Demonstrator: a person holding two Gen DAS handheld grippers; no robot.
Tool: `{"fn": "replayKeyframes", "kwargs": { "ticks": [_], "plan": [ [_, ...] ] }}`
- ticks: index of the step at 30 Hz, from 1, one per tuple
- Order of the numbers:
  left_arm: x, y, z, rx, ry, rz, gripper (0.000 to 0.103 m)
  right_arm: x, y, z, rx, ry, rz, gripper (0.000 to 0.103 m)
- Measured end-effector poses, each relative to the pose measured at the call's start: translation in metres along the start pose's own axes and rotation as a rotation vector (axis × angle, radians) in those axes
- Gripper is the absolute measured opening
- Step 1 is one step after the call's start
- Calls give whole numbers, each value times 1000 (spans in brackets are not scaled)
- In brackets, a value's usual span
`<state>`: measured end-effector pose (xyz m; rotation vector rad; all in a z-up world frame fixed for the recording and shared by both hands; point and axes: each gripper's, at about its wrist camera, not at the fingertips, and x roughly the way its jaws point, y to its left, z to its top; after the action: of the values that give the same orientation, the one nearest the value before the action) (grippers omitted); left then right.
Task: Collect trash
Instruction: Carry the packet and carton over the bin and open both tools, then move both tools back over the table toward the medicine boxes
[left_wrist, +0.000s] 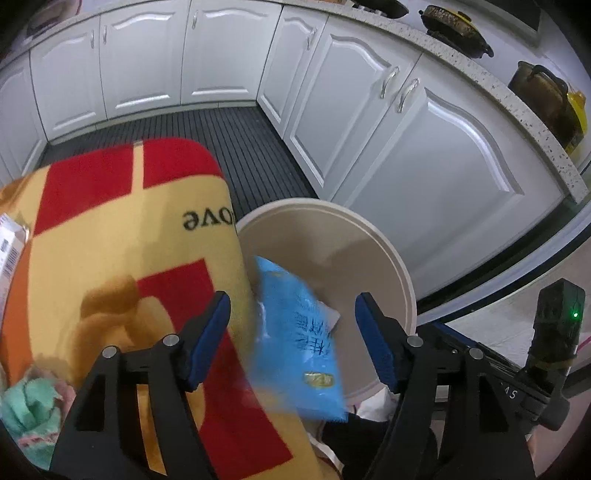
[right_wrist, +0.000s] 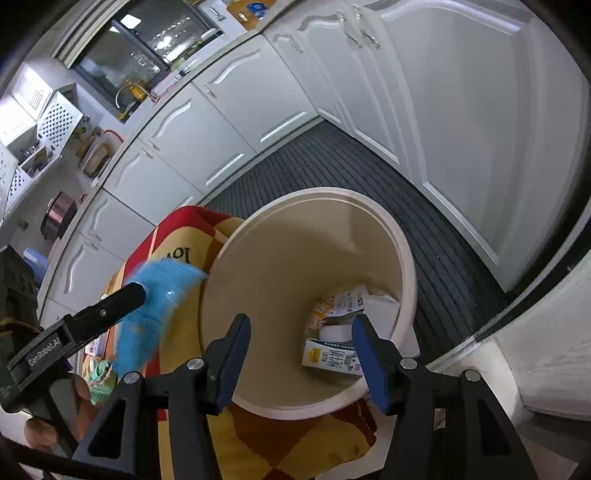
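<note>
The left gripper (left_wrist: 291, 332) hung over the rim of the bin (left_wrist: 391, 254), jaws wide apart, w/ a blue packet (left_wrist: 303, 350) between the pads. The packet was motion-blurred and touched neither pad in the left wrist view — loose, not clamped. It sat at the bin's near edge, partly over the opening, partly over the blanket (left_wrist: 122, 251). In the right wrist view the same packet (right_wrist: 155, 306) showed as a blue smear at the tip of the left gripper (right_wrist: 136, 291), just left of the bin (right_wrist: 229, 280); from that angle I couldn't tell if it touched a finger.

The right gripper (right_wrist: 301, 354) pointed down into the bin, jaws about half open, nothing between them. Below, on the bin floor, lay trash: a carton (right_wrist: 332, 356) w/ printed text, flat, and a crumpled wrapper (right_wrist: 340, 306) behind it, near the far wall. More white paper sat beside the wrapper; what it was I couldn't tell.

The red-and-yellow blanket draped a surface just left of the bin and touched its side. A green cloth (left_wrist: 29, 410) lay bunched at the blanket's lower left. The bin stood on a dark ribbed floor (left_wrist: 240, 147) — white cabinets (left_wrist: 406, 147) ran on 2 sides, and pots (left_wrist: 454, 29) stood on the counter above.
</note>
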<state>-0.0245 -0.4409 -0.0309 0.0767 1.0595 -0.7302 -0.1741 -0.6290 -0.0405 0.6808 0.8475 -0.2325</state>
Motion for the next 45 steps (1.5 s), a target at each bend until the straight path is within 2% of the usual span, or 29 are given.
{"fn": "replayKeyframes", "kwargs": {
  "ticks": [3,12,23,26,30,35,37,41,45],
  "plan": [
    [-2,1,-2,12,-1,20,69,1,1,-3,3,5,-2,64],
    [-32,15,-11,21,-54,164,69,7,31,-10,-63,18,12,64],
    [-69,51,-30,-5,-94,242,69,13,86,-25,-191,26,-28,66],
    [-83,72,-36,-38,-101,249,69,11,104,-29,-218,23,-15,72],
    [-107,112,-42,-89,-95,257,69,10,130,-34,-264,21,16,73],
    [-137,172,-46,-126,-129,336,69,18,173,-40,-324,42,77,73],
    [-141,196,-46,-134,-113,372,69,27,189,-42,-340,62,104,75],
    [-134,244,-46,-98,-59,402,70,47,219,-48,-369,111,140,75],
    [-123,271,-39,-25,-58,447,70,63,244,-51,-400,134,144,75]
  ]
}}
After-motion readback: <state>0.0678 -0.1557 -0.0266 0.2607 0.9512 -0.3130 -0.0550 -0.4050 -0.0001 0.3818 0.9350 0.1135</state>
